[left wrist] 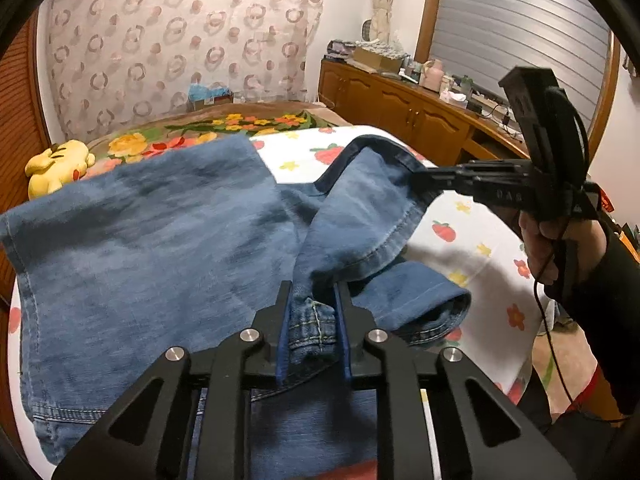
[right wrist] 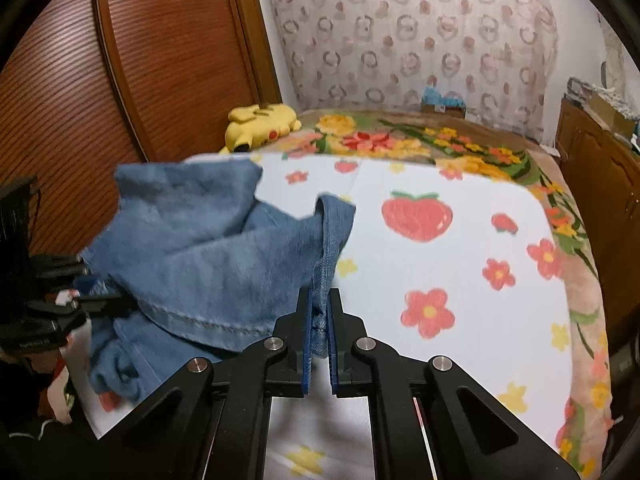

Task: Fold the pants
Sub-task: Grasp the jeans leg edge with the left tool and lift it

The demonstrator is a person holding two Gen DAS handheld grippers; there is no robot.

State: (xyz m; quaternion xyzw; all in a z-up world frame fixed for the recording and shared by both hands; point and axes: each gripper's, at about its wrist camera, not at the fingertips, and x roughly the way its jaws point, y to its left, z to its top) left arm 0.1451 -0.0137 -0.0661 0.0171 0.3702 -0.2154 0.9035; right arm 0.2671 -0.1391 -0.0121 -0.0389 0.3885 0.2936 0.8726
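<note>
The left claw [left wrist: 314,312] is clamped on a bunched hem of the jeans [left wrist: 152,240], which lie spread over the bed [left wrist: 460,216] toward 10 o'clock in its view. The right claw [right wrist: 319,320] pinches another hem edge, lifting that leg off the sheet, the denim draping away toward 9 o'clock. A yellow plush [right wrist: 260,124] lies at 11 o'clock.

Left tool [left wrist: 314,308] and right tool [right wrist: 319,312], both clamped, level.
</note>
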